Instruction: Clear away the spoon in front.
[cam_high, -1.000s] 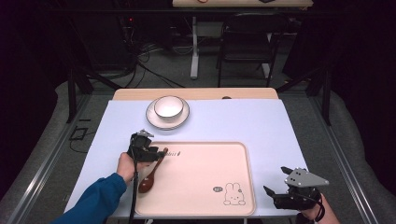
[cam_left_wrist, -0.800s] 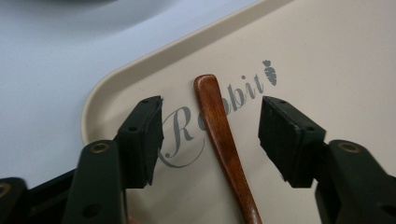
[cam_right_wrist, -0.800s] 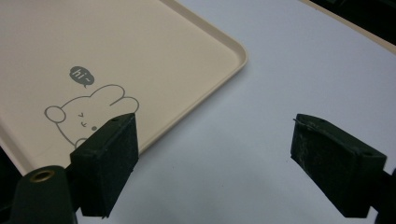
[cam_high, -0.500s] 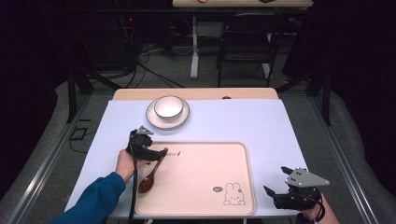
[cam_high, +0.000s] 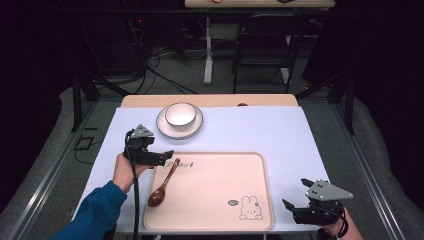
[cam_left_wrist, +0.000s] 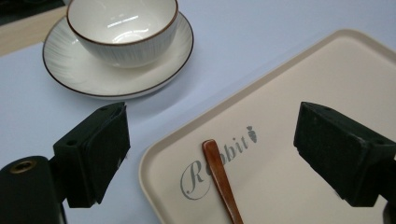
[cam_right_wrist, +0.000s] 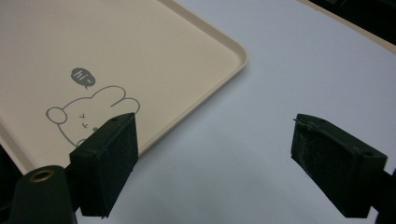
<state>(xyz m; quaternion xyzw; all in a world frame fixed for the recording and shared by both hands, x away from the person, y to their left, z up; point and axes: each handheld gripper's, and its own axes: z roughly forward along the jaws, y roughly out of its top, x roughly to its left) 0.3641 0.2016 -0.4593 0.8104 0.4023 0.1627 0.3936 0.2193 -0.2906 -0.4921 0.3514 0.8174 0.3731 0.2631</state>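
Between the left gripper's (cam_left_wrist: 212, 156) spread fingers lies the spoon (cam_left_wrist: 222, 179) on the tray (cam_left_wrist: 299, 93), apparently delivered; bowl (cam_left_wrist: 123, 28) remains beyond them. Right gripper (cam_right_wrist: 229, 163) spread, empty.

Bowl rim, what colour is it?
Brown line around the white bowl; clearest in the left gripper view.

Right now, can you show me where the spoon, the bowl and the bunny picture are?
spoon (cam_high: 156, 196), high view, on its dark rounded scoop end.
bowl (cam_left_wrist: 122, 29), left gripper view, on its white inside wall.
bunny picture (cam_right_wrist: 88, 114), right gripper view, on the rabbit's drawn face on the tray.
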